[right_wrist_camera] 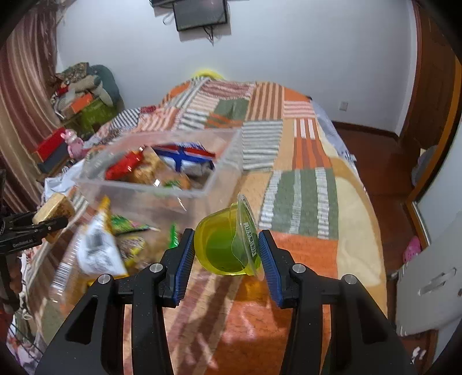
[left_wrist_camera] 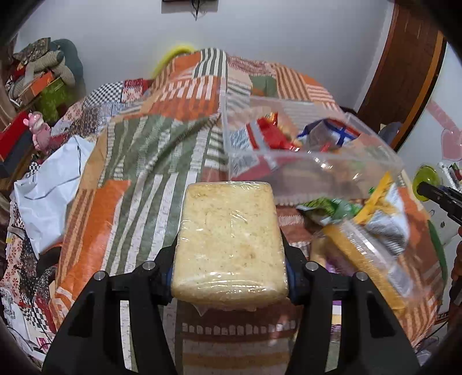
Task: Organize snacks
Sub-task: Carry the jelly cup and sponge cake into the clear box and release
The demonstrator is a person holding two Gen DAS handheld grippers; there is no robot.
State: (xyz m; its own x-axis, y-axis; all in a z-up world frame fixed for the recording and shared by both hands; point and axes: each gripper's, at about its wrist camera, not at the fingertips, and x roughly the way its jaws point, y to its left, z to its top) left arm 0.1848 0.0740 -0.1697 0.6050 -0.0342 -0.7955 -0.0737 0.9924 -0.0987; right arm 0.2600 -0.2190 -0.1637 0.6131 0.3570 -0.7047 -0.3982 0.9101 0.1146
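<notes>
My left gripper (left_wrist_camera: 229, 277) is shut on a plastic-wrapped pale yellow cake block (left_wrist_camera: 229, 239), lifted above the patchwork bedspread (left_wrist_camera: 138, 161); the same block (right_wrist_camera: 55, 212) shows at the left edge of the right wrist view. My right gripper (right_wrist_camera: 226, 248) is shut on a green jelly cup (right_wrist_camera: 223, 242), tipped on its side with the lid facing right. A clear plastic box (right_wrist_camera: 161, 173) (left_wrist_camera: 303, 144) sits on the bed ahead, holding red, blue-and-white and gold snack packets. Loose snack bags (left_wrist_camera: 375, 225) (right_wrist_camera: 98, 248) lie in front of it.
A white plastic bag (left_wrist_camera: 49, 196) lies at the bed's left side. Piled boxes and clothes (right_wrist_camera: 80, 92) stand by the curtain at far left. Wooden floor (right_wrist_camera: 375, 161) and a wooden door lie to the right; a screen (right_wrist_camera: 200, 13) hangs on the wall.
</notes>
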